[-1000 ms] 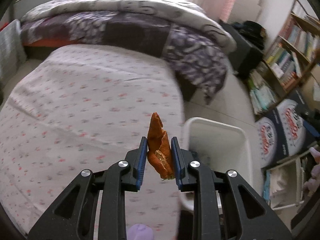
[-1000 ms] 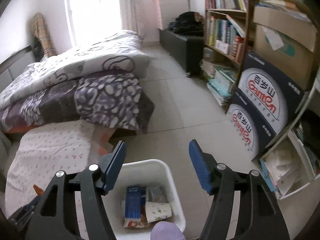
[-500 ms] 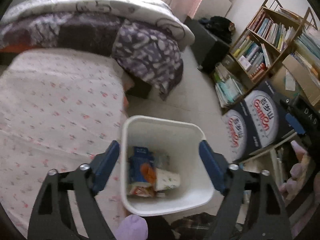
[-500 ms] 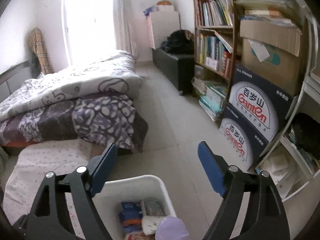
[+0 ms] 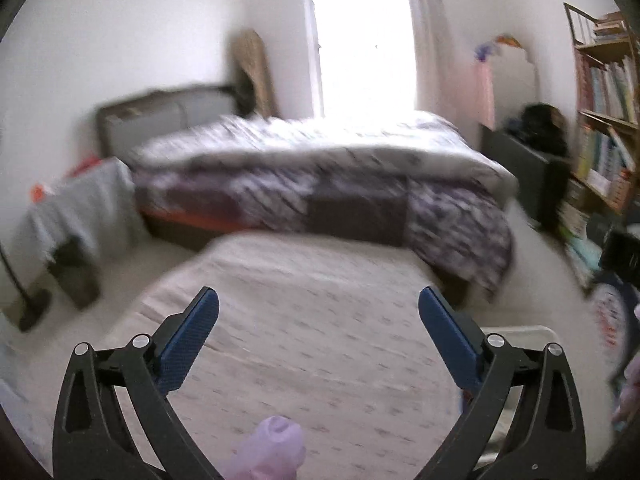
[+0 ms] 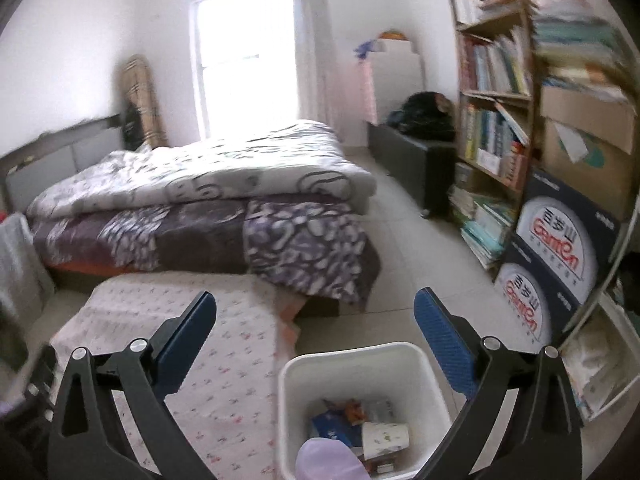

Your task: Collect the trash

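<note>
A white trash bin (image 6: 296, 376) stands on the floor beside the flower-print table. It holds a blue packet (image 6: 332, 428), a paper cup (image 6: 386, 436) and an orange scrap (image 6: 352, 408). My right gripper (image 6: 316, 328) is open and empty, above the bin's near-left side. My left gripper (image 5: 318, 320) is open and empty over the flower-print cloth (image 5: 304, 320); the view is blurred. The bin's rim (image 5: 520, 330) shows at its lower right.
A bed with a purple-and-white quilt (image 6: 224, 200) lies beyond the table. A bookshelf (image 6: 496, 112) and stacked blue cartons (image 6: 560, 256) line the right wall. A dark bench (image 6: 416, 156) stands by the far wall. Tiled floor (image 6: 412, 264) lies between bed and shelves.
My left gripper opened and let the orange scrap drop into the bin, then swung left and up to face the bed. My right gripper tilted up a little.
</note>
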{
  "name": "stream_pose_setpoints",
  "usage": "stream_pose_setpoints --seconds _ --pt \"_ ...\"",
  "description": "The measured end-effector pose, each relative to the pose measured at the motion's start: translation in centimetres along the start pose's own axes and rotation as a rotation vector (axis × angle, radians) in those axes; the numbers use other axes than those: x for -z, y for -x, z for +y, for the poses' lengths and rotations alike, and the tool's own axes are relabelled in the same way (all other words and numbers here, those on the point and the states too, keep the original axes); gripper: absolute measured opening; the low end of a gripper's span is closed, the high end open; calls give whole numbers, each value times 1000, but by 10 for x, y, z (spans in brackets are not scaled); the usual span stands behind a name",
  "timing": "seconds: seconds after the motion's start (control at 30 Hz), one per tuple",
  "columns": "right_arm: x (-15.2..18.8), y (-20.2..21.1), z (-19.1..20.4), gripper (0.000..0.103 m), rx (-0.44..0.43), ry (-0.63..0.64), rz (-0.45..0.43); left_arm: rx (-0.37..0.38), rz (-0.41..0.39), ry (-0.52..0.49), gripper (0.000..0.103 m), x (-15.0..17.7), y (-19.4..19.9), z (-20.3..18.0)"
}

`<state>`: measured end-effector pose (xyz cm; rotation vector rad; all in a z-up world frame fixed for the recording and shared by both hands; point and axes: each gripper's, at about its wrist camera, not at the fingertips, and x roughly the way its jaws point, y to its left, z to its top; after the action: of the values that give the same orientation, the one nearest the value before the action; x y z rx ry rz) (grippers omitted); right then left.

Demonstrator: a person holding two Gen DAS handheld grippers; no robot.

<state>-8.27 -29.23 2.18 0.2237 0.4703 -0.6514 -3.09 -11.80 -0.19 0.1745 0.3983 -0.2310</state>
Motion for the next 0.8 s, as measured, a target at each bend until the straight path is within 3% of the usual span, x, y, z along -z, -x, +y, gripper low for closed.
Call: stream_pose_setpoints --seconds 0.23,0.37,0.6,0.8 --pt "14 10 47 96 -62 45 -7 -61 28 51 96 1 1 53" --pt "23 10 68 96 -90 70 -8 -69 53 79 96 3 2 61" --pt "33 12 93 96 -115 100 -26 -96 104 132 96 4 2 124" --pt "37 10 109 96 -138 118 -28 -111 126 159 96 14 -4 134"
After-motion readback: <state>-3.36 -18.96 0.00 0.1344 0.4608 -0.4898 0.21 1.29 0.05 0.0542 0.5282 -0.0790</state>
